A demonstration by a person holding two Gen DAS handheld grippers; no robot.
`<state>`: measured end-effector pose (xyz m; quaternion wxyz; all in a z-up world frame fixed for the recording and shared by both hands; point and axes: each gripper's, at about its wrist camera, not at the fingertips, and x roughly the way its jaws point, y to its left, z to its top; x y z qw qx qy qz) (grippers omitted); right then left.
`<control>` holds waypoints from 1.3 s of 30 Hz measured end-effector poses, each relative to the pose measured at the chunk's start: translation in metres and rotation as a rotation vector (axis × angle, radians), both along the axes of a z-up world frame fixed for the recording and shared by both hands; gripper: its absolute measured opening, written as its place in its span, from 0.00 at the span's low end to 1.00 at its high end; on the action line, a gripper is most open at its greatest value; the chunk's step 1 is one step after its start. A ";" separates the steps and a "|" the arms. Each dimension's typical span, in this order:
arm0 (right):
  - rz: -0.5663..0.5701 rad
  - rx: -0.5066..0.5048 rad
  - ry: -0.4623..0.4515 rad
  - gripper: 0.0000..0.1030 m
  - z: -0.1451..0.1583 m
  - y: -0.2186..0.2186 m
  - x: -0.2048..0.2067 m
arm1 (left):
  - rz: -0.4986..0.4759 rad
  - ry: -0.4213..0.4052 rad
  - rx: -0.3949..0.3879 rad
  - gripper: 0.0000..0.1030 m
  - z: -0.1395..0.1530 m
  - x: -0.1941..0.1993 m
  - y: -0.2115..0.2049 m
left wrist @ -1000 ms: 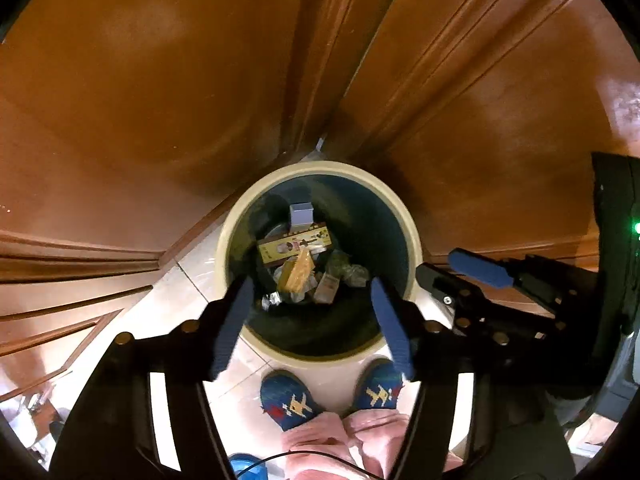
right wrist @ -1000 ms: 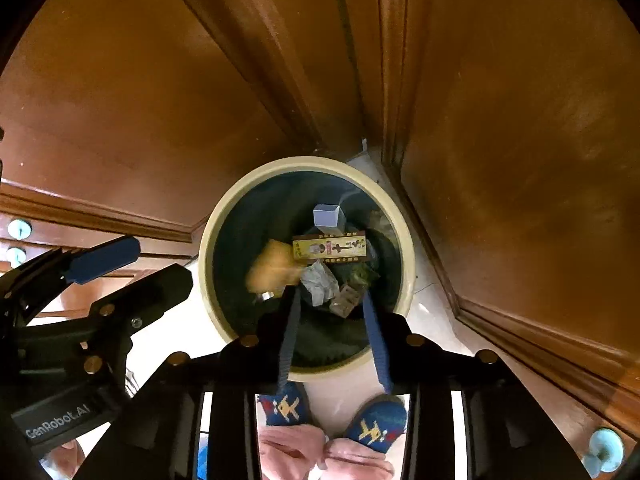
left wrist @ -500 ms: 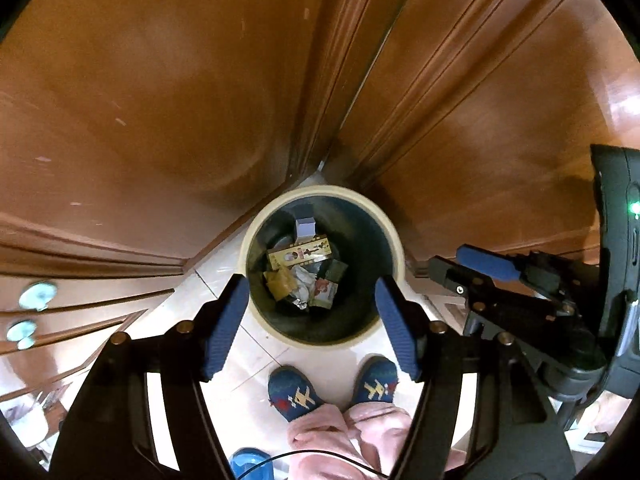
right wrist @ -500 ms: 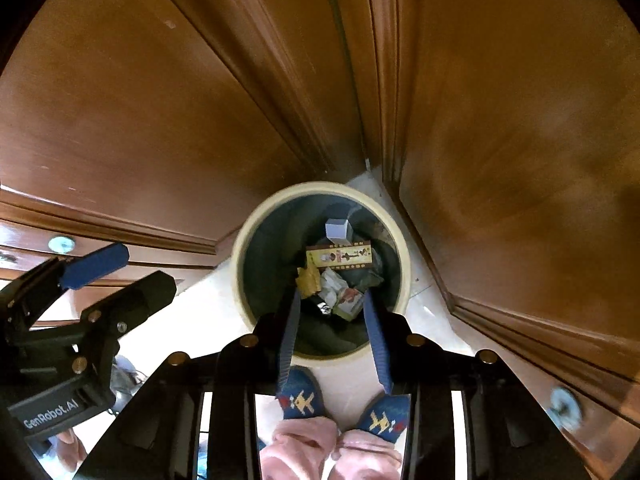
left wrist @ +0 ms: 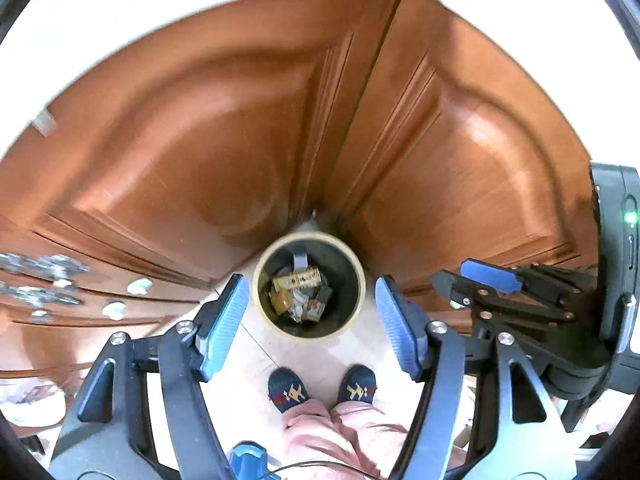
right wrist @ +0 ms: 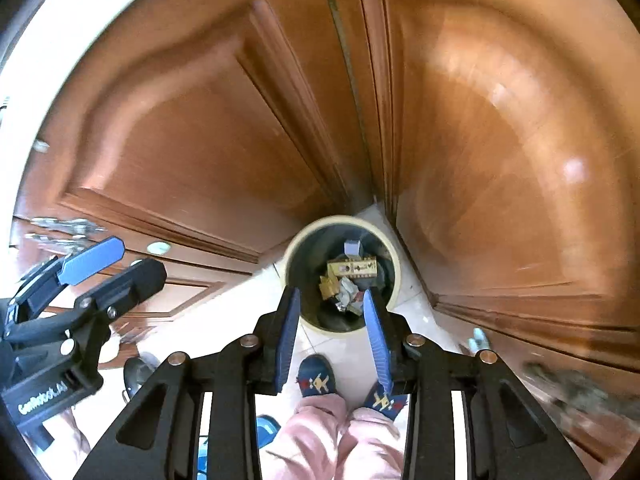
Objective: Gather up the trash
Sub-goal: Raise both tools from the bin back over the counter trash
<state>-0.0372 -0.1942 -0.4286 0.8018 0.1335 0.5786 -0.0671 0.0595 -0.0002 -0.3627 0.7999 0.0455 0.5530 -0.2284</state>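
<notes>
A round cream-rimmed trash bin (left wrist: 352,262) stands on the tiled floor in the corner of the wooden cabinets, far below me; it also shows in the right wrist view (right wrist: 394,266). Inside lie a yellow printed box (left wrist: 297,278), crumpled paper (right wrist: 347,292) and other scraps. My left gripper (left wrist: 310,312) is open wide and empty, high above the bin. My right gripper (right wrist: 331,312) is open and empty, also high above the bin. Each gripper shows at the side of the other's view.
Brown wooden cabinet doors (left wrist: 192,152) close in the corner behind the bin. Drawers with round knobs (left wrist: 138,286) are at left. The person's blue slippers (left wrist: 288,392) and pink trousers stand just before the bin. A white countertop edge (left wrist: 120,20) runs above.
Both grippers have risen well away from the bin, which now looks much smaller. The yellow piece that was falling a second ago now lies in the bin. Both grippers stay open and empty.
</notes>
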 end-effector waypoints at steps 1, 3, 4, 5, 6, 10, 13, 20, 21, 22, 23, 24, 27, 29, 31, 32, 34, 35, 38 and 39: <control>0.005 -0.004 -0.011 0.33 0.013 0.001 -0.004 | 0.000 -0.022 0.002 0.61 0.015 -0.003 0.001; 0.014 -0.009 -0.043 0.33 0.048 0.005 -0.010 | -0.003 -0.067 -0.005 0.61 0.048 -0.009 0.002; 0.017 -0.010 -0.063 0.33 0.067 0.007 -0.013 | -0.004 -0.087 -0.007 0.61 0.062 -0.011 0.003; 0.020 -0.008 -0.079 0.33 0.082 0.008 -0.016 | -0.005 -0.115 -0.010 0.61 0.080 -0.015 0.004; 0.023 -0.005 -0.095 0.33 0.097 0.009 -0.020 | -0.004 -0.137 -0.009 0.61 0.094 -0.018 0.004; 0.047 -0.013 -0.173 0.33 0.165 0.016 -0.031 | -0.010 -0.246 -0.004 0.62 0.157 -0.029 0.008; 0.067 -0.025 -0.232 0.33 0.209 0.018 -0.041 | -0.014 -0.321 -0.008 0.62 0.198 -0.039 0.007; 0.094 -0.046 -0.366 0.34 0.305 0.016 -0.060 | -0.001 -0.445 -0.029 0.65 0.276 -0.045 0.010; 0.095 -0.050 -0.385 0.34 0.316 0.014 -0.061 | 0.000 -0.458 -0.035 0.65 0.284 -0.048 0.010; 0.096 -0.052 -0.398 0.34 0.324 0.014 -0.062 | 0.000 -0.472 -0.036 0.65 0.292 -0.049 0.009; 0.096 -0.056 -0.417 0.34 0.337 0.013 -0.062 | -0.001 -0.489 -0.033 0.65 0.300 -0.048 0.008; 0.097 -0.057 -0.429 0.34 0.343 0.010 -0.061 | -0.005 -0.501 -0.034 0.65 0.308 -0.046 0.007; 0.103 -0.062 -0.476 0.34 0.370 0.009 -0.059 | -0.008 -0.536 -0.022 0.69 0.330 -0.041 0.002; 0.111 -0.067 -0.507 0.34 0.389 0.007 -0.056 | -0.016 -0.568 -0.023 0.74 0.347 -0.035 -0.001; 0.115 -0.072 -0.526 0.36 0.400 0.006 -0.048 | -0.024 -0.582 -0.024 0.75 0.362 -0.024 -0.004; 0.116 -0.078 -0.538 0.36 0.408 0.005 -0.044 | -0.026 -0.585 -0.026 0.75 0.369 -0.018 -0.005; 0.116 -0.085 -0.548 0.36 0.409 0.003 -0.025 | -0.033 -0.586 -0.027 0.75 0.382 -0.001 -0.007; 0.114 -0.086 -0.554 0.36 0.414 0.002 -0.018 | -0.036 -0.588 -0.027 0.75 0.386 0.005 -0.008; 0.111 -0.093 -0.568 0.37 0.425 0.003 0.010 | -0.063 -0.601 -0.017 0.75 0.397 0.037 -0.011; 0.109 -0.099 -0.569 0.38 0.426 0.004 0.020 | -0.070 -0.601 -0.014 0.75 0.399 0.046 -0.011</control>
